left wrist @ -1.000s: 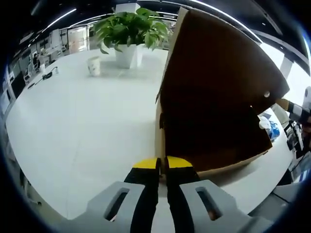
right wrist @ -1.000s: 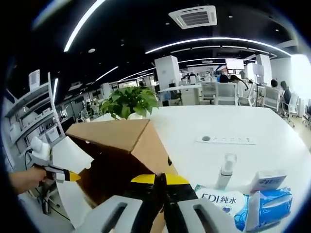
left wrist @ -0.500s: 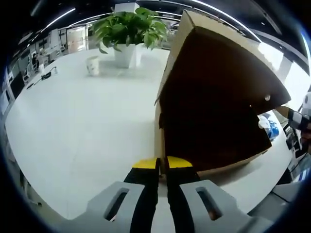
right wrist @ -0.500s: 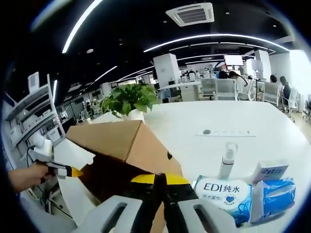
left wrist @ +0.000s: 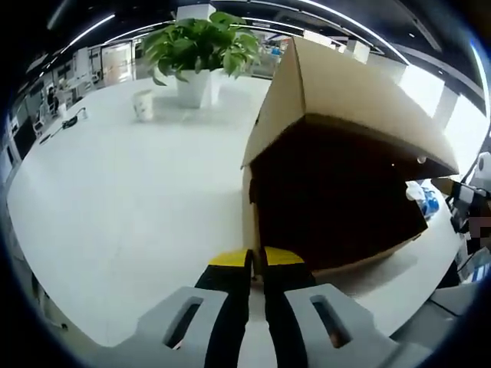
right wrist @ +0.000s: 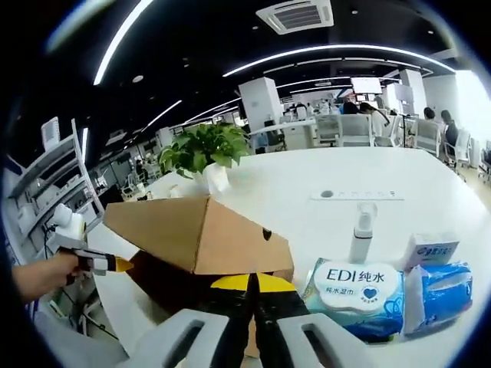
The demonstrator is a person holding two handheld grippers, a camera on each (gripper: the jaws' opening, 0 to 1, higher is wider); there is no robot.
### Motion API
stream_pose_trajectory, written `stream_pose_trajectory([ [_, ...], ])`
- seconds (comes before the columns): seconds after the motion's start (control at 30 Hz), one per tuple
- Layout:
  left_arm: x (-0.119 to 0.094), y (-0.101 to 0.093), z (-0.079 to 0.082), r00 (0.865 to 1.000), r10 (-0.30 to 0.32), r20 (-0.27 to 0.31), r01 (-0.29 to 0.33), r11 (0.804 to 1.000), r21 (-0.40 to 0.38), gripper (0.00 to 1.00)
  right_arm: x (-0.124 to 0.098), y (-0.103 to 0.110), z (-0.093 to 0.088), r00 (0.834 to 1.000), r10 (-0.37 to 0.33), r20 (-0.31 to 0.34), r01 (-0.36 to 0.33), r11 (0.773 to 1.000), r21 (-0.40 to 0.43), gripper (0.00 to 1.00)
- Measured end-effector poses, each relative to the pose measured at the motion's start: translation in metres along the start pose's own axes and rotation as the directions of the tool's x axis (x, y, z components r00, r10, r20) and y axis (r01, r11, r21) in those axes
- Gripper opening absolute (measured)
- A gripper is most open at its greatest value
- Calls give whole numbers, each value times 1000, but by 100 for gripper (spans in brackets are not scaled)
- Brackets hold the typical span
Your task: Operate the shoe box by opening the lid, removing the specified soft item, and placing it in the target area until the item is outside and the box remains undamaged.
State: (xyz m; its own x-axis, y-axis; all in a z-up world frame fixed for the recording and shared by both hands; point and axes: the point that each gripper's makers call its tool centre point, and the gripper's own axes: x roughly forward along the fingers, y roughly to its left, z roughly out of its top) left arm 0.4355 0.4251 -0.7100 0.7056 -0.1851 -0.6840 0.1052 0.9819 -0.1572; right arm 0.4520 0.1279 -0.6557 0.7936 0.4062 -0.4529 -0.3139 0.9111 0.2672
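The brown cardboard shoe box sits on the big white table, right in front of both tools; its flat brown lid is tipped up like a roof, and under it the inside is a dark hole; I cannot see the soft thing in there, it is too dark to tell

The left gripper has its yellow-tipped jaws pressed close together at the near bottom corner of the box; they look like they pinch the thin box edge, but I cannot tell for sure; the right gripper also has its jaws pressed close, right up at the box under the lid, and I cannot tell if it grips the cardboard

The open side of the box faces the left tool, so the dark hole lies straight ahead and a bit to the right of its jaws; I think that tool has the shorter way in

Beside the box, in the right gripper view, lie a blue and white pack of wipes, a small clear spray bottle and a small white box; a green plant in a white pot and a white cup stand well apart
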Motion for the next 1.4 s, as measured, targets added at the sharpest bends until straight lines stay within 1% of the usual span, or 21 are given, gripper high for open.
stream_pose_trajectory([
  [0.3,0,0,0,1000,-2,-2,3,1000,20,4,-1,4,-4,1000,11,-6,-11,1000,-12,0],
  [0.37,0,-1,1,1000,-6,-1,6,999,33,4,-3,7,-6,999,30,-15,-30,999,-27,0],
  [0.53,-1,-1,3,1000,-20,8,20,998,60,5,-5,7,-7,999,36,-16,-36,999,-31,0],
  [0.6,-3,-2,7,999,-28,26,26,996,91,5,-5,6,-7,999,40,-16,-40,999,-33,0],
  [0.67,-8,-5,14,997,-47,58,40,992,119,6,-7,6,-7,999,41,-17,-42,999,-33,0],
  [0.7,-10,-7,19,995,-61,84,49,990,135,8,-7,6,-7,999,46,-16,-46,998,-36,0],
  [0.73,-12,-8,20,995,-61,83,49,989,138,10,-7,6,-8,999,47,-17,-48,998,-39,0],
  [0.83,-14,-10,25,991,-80,103,60,981,186,11,-8,6,-9,999,50,-18,-51,998,-45,2],
  [0.93,-17,-14,30,987,-106,123,81,978,190,13,-10,7,-10,998,62,-14,-62,997,-53,3],
  [1.03,-19,-16,32,984,-115,133,85,974,211,16,-11,9,-11,997,74,-15,-75,996,-58,3],
  [1.13,-20,-18,32,983,-125,138,92,970,225,16,-12,9,-13,997,80,-10,-81,995,-64,4],
  [1.27,-20,-19,31,981,-134,139,99,967,235,17,-13,11,-18,995,93,-22,-94,991,-90,5],
  [1.4,-22,-20,29,980,-141,138,104,964,246,20,-14,12,-23,994,104,-29,-107,986,-132,6],
])
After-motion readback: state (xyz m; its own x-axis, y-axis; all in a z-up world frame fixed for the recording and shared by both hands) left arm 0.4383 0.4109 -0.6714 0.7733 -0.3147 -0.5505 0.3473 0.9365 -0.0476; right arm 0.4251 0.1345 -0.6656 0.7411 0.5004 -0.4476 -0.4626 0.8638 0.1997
